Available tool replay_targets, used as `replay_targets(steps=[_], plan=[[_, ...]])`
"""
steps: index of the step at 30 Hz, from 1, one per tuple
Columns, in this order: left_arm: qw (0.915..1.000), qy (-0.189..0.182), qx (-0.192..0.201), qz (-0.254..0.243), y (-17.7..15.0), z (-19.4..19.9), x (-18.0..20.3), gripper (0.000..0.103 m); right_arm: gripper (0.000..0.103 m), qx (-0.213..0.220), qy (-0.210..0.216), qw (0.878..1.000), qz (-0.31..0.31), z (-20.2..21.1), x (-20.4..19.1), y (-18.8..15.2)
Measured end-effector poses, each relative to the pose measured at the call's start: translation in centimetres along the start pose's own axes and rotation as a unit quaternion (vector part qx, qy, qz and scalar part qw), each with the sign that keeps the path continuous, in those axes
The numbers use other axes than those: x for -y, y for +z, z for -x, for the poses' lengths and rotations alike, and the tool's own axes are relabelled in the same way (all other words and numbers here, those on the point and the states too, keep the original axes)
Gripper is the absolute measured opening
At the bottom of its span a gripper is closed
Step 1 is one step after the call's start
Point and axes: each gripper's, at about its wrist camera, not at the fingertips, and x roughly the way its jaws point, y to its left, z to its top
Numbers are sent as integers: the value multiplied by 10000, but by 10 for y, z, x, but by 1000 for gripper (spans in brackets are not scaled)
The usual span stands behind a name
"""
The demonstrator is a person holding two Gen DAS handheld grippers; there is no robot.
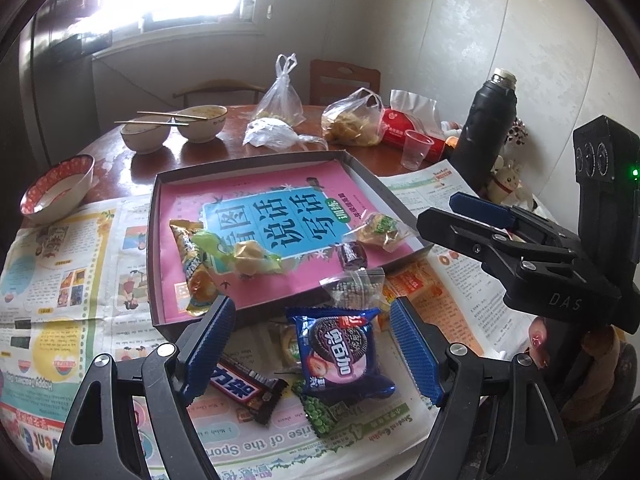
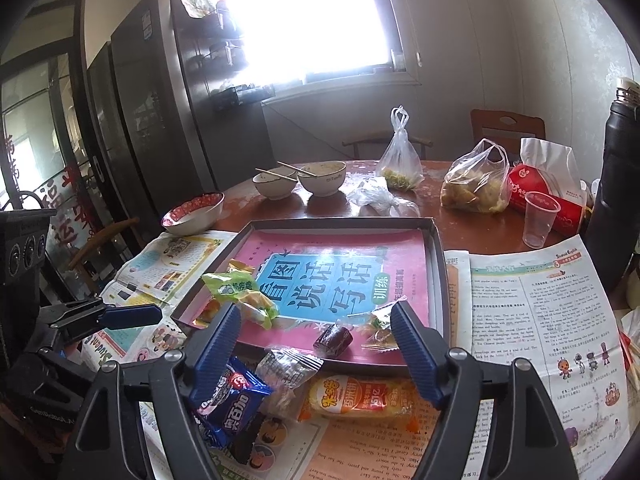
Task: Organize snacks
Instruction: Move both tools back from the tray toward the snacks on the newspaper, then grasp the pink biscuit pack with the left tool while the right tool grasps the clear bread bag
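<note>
Two claws hang over the snacks with jaws apart, gripping nothing — the left claw [image 1: 312, 316] above a blue cookie packet [image 1: 342, 354] and a chocolate bar [image 1: 246, 390] on the newspaper-covered counter [image 1: 60, 280], the right claw [image 2: 316, 330] above the tray's [image 2: 438, 280] near edge. Several wrapped snacks — one a dark candy [image 2: 333, 340] — lie inside the tray.
</note>
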Motion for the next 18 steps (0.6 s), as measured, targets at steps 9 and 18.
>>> replay_targets(steps=[9, 18], plan=[[9999, -67, -143, -58, -7, -2, 3, 81, 79, 12, 58, 10000, 56, 6, -4, -3], [9993, -150, -322, -153, -15, -9, 9, 81, 80, -43, 93, 9999, 89, 9, -7, -7]])
